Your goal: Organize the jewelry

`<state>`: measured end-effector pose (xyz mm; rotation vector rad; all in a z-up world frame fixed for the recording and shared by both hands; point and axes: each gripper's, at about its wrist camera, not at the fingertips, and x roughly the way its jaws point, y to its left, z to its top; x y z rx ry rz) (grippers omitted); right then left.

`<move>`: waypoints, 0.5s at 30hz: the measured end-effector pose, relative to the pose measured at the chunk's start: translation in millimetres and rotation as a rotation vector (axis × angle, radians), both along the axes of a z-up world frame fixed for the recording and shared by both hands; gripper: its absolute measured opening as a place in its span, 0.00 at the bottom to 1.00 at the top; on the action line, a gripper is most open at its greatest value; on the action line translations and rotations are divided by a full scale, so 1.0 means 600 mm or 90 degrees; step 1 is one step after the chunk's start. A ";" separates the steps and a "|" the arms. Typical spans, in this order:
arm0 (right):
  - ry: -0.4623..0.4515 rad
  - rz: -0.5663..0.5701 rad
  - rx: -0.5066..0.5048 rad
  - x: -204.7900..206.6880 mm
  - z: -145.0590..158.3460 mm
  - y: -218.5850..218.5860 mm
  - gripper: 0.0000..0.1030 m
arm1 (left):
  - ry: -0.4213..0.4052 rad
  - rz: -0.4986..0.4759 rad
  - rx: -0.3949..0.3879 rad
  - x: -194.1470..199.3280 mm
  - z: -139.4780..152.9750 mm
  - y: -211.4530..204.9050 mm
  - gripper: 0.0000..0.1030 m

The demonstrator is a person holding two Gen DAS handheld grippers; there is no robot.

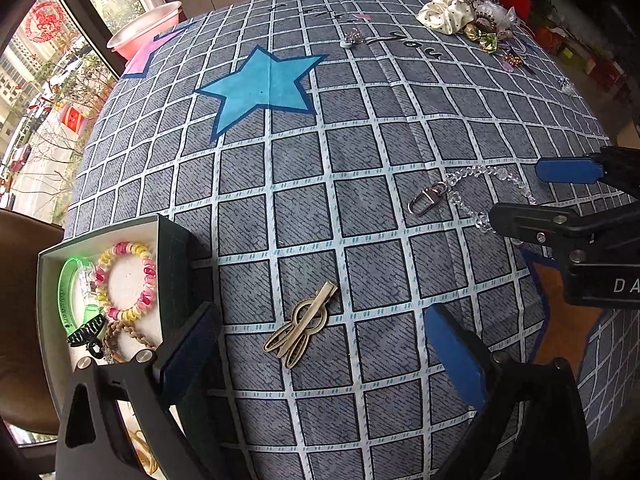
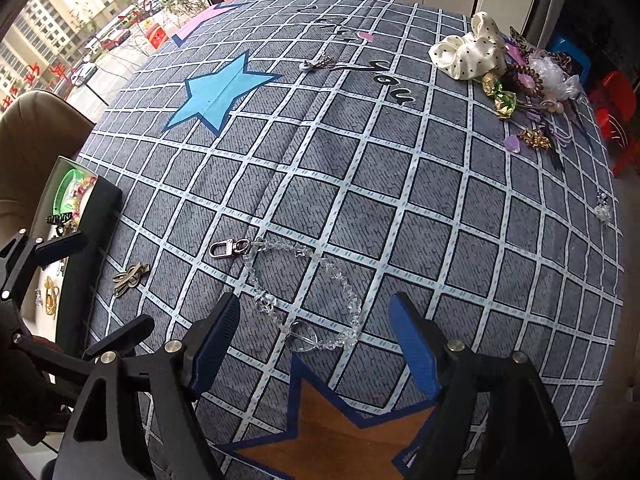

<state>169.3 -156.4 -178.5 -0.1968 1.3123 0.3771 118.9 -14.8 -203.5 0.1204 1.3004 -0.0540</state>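
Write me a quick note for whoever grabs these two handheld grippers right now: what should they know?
Left gripper: open, nothing held, a bronze hair clip lying on the tablecloth between its fingers.
Right gripper: open, empty, over the clear crystal bead chain with its silver clasp.
Done: the jewelry box at the table's left edge already holds a coil bracelet, green bangle and black claw clip.
Left: clip, chain, the small charm and the pile with the polka-dot scrunchie at the far right.

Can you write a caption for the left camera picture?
Open left tongs over a brass clip, beside the jewelry box.
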 end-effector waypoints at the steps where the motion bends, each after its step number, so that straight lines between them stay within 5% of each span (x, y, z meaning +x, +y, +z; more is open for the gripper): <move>1: 0.000 0.012 -0.007 0.001 -0.004 0.006 0.77 | 0.003 -0.002 -0.004 0.000 -0.005 0.000 1.00; 7: -0.009 0.086 -0.043 0.008 -0.026 0.050 0.77 | 0.021 -0.008 -0.013 0.005 -0.024 0.005 1.00; 12: -0.028 0.127 -0.079 0.013 -0.035 0.073 0.75 | 0.020 0.006 -0.048 0.005 -0.023 0.016 0.89; 15: -0.032 0.140 -0.076 0.009 -0.030 0.085 0.52 | 0.005 -0.017 -0.050 0.001 -0.010 0.015 0.52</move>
